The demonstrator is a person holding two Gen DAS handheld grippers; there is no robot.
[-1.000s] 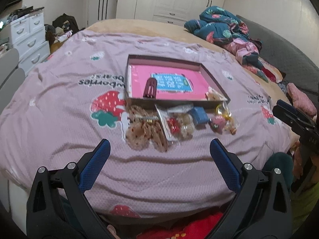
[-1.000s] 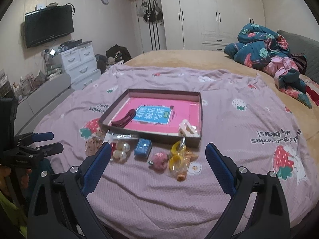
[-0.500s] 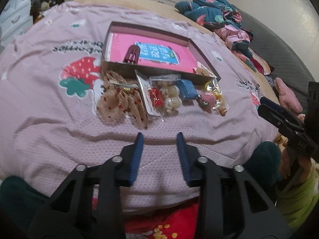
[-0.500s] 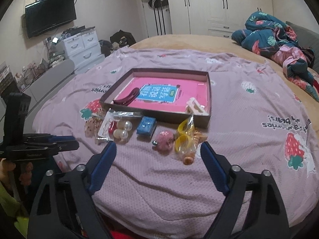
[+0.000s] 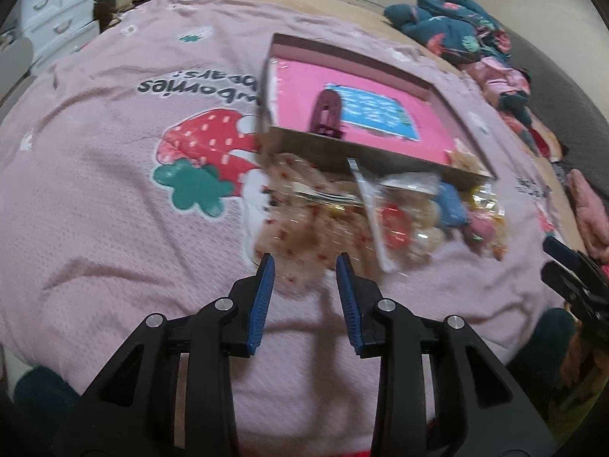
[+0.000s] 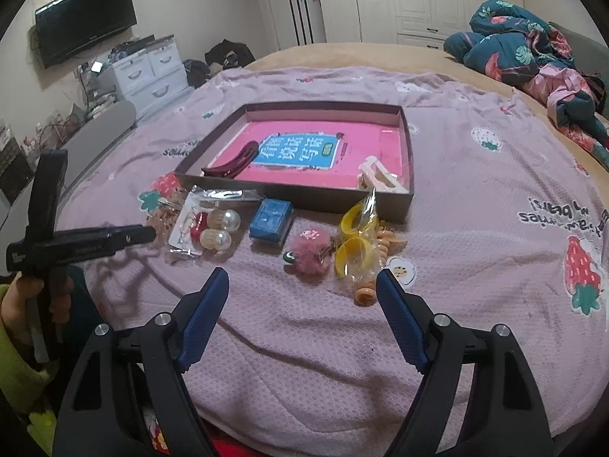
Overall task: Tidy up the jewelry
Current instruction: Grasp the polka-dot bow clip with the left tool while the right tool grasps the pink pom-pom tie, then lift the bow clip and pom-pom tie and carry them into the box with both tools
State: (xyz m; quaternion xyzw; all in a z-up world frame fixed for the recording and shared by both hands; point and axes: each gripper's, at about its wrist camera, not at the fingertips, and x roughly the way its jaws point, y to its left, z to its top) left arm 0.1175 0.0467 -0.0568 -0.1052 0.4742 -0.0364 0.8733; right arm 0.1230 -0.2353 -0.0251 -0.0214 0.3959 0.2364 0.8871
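A shallow brown box (image 6: 407, 198) with a pink floor lies on the pink strawberry bedspread. A dark red hair clip (image 6: 232, 162) and a cream hair claw (image 6: 380, 179) are inside it. In front of the box lie a beige dotted hair bow (image 5: 300, 221), a clear bag of pearl and red earrings (image 6: 209, 228), a small blue box (image 6: 272, 219), a pink pompom (image 6: 310, 253) and bagged yellow rings (image 6: 356, 243). My left gripper (image 5: 305, 259) hovers at the bow's near edge, its narrow jaws opening with nothing gripped. My right gripper (image 6: 302, 272) is closing, still wide, with nothing between its fingers, just short of the pompom.
Bundled quilts (image 6: 533, 49) lie at the far right of the bed. White drawers (image 6: 148, 72) and a wall TV (image 6: 85, 21) stand to the left, with wardrobes behind. A hand in a green sleeve (image 6: 19, 327) holds the left gripper near the bed's front edge.
Both grippers have come down and closer to the items. The left jaws went from wide apart to a narrow gap. The right jaws narrowed a little.
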